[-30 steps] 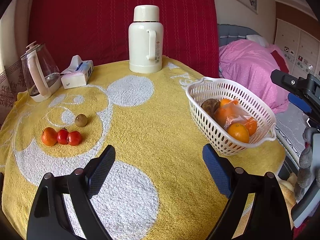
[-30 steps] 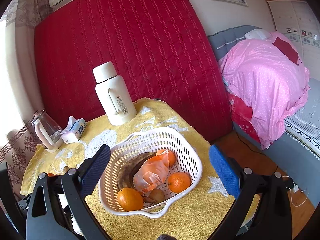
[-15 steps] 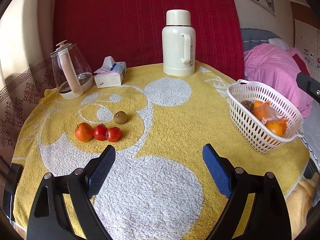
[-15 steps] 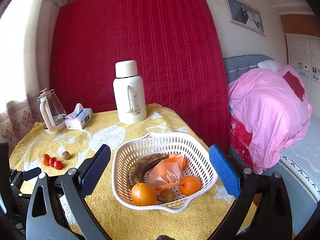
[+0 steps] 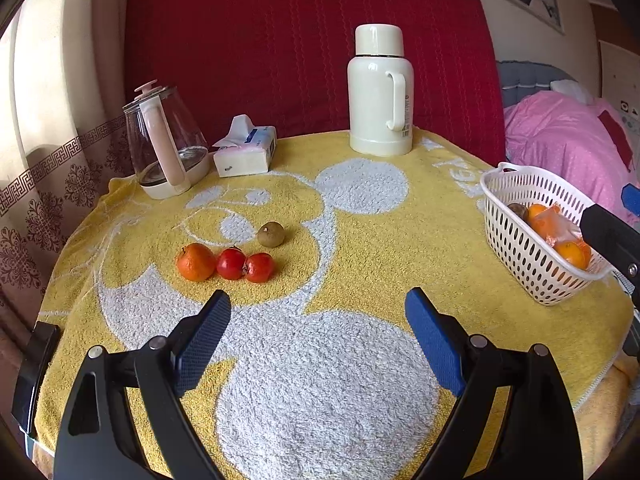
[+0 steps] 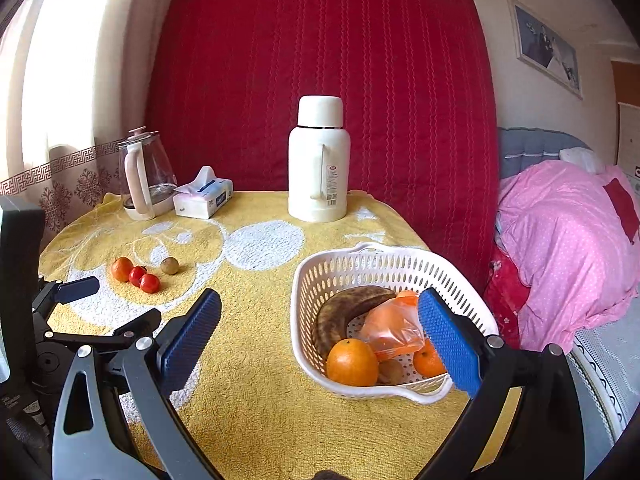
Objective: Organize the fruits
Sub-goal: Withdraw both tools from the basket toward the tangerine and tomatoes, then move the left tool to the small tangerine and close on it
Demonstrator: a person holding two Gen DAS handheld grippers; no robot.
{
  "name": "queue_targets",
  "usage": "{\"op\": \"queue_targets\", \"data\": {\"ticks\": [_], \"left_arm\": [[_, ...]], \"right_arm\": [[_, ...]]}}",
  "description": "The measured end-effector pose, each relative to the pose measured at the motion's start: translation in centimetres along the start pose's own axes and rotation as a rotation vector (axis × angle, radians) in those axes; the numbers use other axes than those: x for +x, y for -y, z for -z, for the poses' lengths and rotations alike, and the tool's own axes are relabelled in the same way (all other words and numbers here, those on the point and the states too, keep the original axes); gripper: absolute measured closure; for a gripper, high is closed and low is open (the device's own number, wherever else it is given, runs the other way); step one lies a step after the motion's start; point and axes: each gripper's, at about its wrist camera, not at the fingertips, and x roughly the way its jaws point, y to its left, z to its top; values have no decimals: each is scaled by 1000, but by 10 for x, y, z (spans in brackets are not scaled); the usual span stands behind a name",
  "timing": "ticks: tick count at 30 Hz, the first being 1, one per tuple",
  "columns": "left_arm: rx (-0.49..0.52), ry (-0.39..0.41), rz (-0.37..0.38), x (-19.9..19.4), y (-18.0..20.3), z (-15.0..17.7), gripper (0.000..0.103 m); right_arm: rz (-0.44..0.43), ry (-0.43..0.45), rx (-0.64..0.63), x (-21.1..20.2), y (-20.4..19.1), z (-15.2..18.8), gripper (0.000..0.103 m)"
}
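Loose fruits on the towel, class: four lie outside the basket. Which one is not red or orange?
The small brown fruit: dull and round, it sits apart behind the row of the orange one and two red ones.

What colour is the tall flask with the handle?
Cream white tall flask, clearest in the right wrist view.

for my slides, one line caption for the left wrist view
Open left gripper faces loose fruit on a yellow towel.

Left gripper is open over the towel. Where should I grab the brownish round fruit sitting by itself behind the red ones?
Take the brown fruit across its widest middle, coming down from above and the front. It is small, round and stands apart from the two red fruits and the orange one, so the left gripper probably has room on both sides; approaching too low risks nudging the red pair.
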Motion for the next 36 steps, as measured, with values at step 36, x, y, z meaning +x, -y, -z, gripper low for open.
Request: {"op": "queue_targets", "data": {"ticks": [36], "left_arm": [[-96, -30, -69, 9, -54, 12, 15]], "right_arm": [[-231, -164, -88, 24, -60, 29, 3]]}}
